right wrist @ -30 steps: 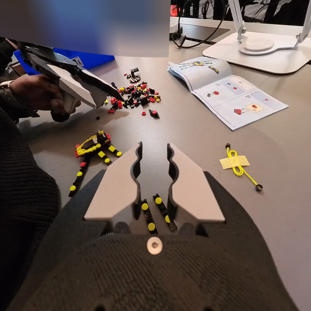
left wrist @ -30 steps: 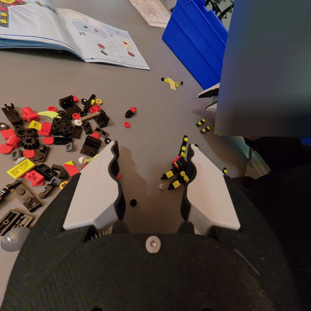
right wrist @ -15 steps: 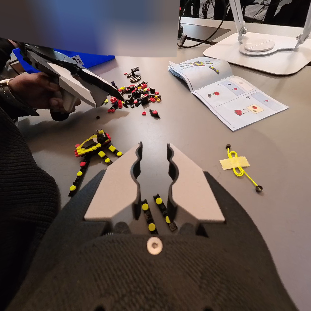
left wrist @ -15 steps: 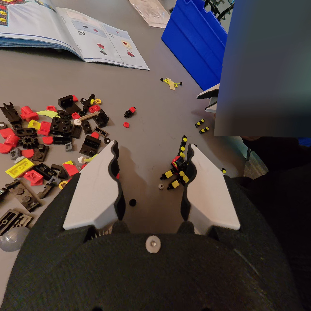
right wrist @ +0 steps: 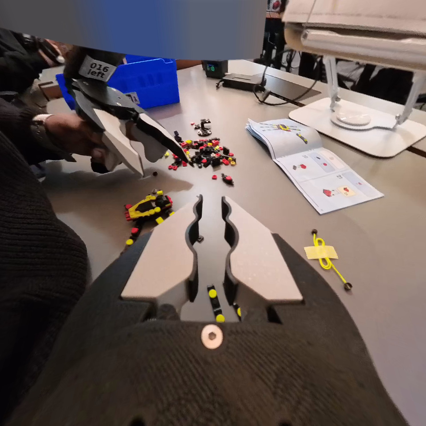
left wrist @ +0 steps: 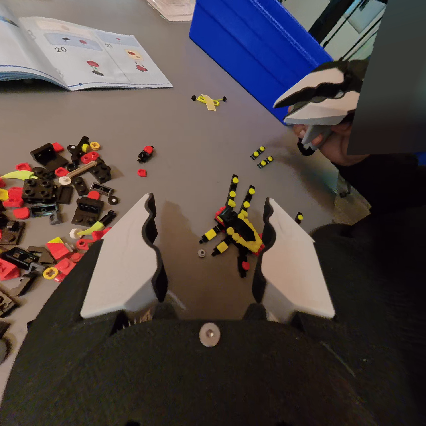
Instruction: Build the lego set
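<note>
A partly built black, yellow and red lego model (left wrist: 237, 228) lies on the grey table (left wrist: 184, 129). In the left wrist view it sits between my fingers, close to the right one. My left gripper (left wrist: 208, 200) is open and empty above it. My right gripper (right wrist: 212, 199) is narrowly open and empty. The model (right wrist: 147, 207) lies to its left. Two black leg pieces with yellow studs (right wrist: 214, 302) lie under it, and they also show in the left wrist view (left wrist: 261, 156). Several loose pieces (left wrist: 57, 207) lie to the left.
An open instruction booklet (left wrist: 80, 53) lies at the back, also in the right wrist view (right wrist: 311, 166). A blue bin (left wrist: 253, 46) stands at the back right. A yellow cord with tape (right wrist: 322, 253) lies right of my right gripper. A white stand base (right wrist: 357, 129) sits beyond.
My left gripper has shifted right, so the model now lies between its fingers. My right gripper has lifted and moved forward. It shows more fully in the left wrist view.
</note>
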`<state>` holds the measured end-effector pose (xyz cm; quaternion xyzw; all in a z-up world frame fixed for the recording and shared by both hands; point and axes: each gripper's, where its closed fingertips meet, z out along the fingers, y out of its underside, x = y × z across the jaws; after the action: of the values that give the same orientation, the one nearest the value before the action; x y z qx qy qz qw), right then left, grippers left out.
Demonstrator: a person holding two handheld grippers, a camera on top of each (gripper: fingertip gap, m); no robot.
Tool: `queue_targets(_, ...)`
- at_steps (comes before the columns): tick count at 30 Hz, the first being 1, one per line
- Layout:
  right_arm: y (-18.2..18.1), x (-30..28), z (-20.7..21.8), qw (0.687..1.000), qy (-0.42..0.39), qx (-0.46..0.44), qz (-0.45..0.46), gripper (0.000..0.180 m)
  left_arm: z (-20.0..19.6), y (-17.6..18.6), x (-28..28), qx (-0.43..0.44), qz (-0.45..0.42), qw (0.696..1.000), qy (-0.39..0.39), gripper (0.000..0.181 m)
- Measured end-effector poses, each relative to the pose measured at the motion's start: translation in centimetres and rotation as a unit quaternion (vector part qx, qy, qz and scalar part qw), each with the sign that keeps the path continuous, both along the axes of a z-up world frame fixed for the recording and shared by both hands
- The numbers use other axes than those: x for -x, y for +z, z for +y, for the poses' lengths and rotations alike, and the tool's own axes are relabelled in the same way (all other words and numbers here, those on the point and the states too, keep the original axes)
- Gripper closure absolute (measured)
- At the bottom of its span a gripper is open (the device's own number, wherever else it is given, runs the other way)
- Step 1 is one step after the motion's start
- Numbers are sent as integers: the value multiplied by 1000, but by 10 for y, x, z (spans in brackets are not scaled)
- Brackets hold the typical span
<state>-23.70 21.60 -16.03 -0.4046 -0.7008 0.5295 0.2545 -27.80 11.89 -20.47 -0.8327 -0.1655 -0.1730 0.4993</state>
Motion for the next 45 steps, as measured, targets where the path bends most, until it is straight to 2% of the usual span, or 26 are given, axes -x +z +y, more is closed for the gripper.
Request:
queue_targets(2, 5, -5, -6, 1000, 10, -8, 10, 164, 1, 0, -4, 4, 15, 1000, -6, 89)
queue_targets(5, 1, -13, -9, 999, 21, -35, 0, 152, 4, 3, -12, 4, 38, 999, -19, 90)
queue_targets(10, -7, -35, -12, 994, 54, -93, -16, 152, 7, 4, -28, 8, 74, 996, -43, 96)
queue_targets(15, -58, -91, -26, 965, 158, -154, -139, 152, 10, 7, -52, 0, 92, 992, -84, 97)
queue_targets(19, -84, -118, -38, 936, 209, -215, -184, 152, 11, 6, -76, -3, 111, 984, -140, 97)
queue_targets(24, -84, -120, -53, 934, 235, -198, -184, 154, 10, -5, -87, 18, 127, 977, -170, 98)
queue_targets(32, -89, -120, -53, 931, 236, -202, -191, 161, 10, -9, -87, 25, 126, 977, -172, 99)
queue_targets(36, -90, -120, -56, 930, 240, -201, -191, 170, 10, -11, -87, 31, 128, 976, -173, 99)
queue_targets(40, -90, -121, -54, 928, 242, -206, -194, 173, 11, -12, -84, 34, 128, 977, -167, 100)
queue_targets(45, -80, -124, -68, 932, 262, -165, -190, 173, 11, -11, -71, 38, 132, 981, -137, 102)
